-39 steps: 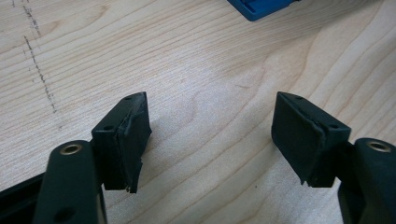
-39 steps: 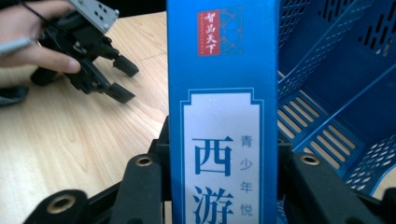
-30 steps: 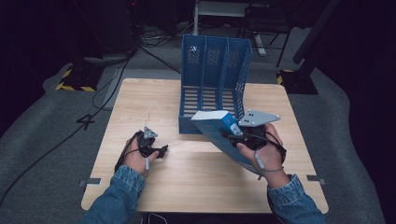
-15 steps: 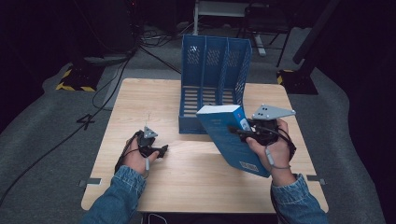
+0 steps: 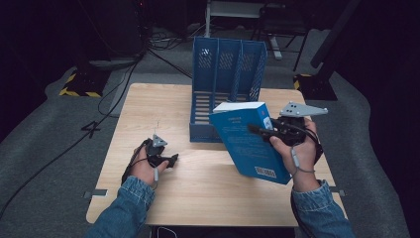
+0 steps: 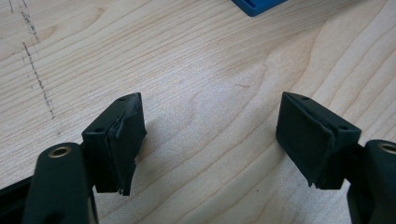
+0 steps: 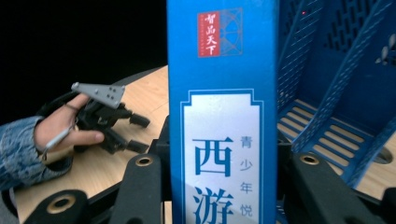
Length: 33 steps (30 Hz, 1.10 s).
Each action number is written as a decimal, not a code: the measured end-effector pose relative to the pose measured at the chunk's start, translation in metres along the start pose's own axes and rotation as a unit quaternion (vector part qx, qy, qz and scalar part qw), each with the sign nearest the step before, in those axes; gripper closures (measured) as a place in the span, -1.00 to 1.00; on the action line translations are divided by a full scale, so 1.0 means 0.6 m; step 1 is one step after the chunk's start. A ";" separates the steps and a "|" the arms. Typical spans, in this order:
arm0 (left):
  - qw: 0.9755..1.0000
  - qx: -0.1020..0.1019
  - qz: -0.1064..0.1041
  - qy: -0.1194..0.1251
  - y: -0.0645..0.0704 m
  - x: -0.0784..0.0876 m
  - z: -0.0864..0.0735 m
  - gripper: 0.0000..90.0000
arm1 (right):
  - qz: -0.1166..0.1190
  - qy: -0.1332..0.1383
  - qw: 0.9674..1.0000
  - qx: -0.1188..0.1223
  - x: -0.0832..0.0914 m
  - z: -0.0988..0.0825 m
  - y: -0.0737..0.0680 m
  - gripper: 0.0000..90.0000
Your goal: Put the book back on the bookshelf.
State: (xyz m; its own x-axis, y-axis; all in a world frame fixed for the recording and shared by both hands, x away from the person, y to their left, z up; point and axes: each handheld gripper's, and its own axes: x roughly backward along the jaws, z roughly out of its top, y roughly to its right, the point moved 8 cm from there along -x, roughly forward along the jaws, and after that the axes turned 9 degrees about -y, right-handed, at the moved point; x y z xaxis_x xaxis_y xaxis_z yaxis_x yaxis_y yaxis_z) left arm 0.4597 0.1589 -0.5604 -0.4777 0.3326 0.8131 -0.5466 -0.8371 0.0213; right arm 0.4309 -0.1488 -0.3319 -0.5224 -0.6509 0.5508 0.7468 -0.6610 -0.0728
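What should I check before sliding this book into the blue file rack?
1. Grip: right gripper is shut on the book, jaws on either side of its spine. Ok.
2. Book clear of the table: lifted and tilted. Ok.
3. Book upright for a slot: tilted in the high view. Not ok.
4. Rack slots free: slatted floor looks bare. Ok.
5. Left gripper out of the way: open, low over the table, left of the rack. Ok.
6. Depth of grip: cannot tell.
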 end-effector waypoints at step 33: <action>1.000 0.002 -0.001 0.002 0.000 -0.002 0.003 -0.47 | -0.033 0.075 0.995 -0.062 0.014 0.138 0.146 0.37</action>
State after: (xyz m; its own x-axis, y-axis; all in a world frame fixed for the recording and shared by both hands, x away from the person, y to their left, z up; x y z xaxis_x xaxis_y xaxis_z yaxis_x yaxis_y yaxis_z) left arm 0.4614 0.1575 -0.5607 -0.4790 0.3366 0.8107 -0.5455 -0.8377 0.0255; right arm 0.5258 -0.1813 -0.2648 -0.6304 -0.6470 0.4289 0.6578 -0.7386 -0.1473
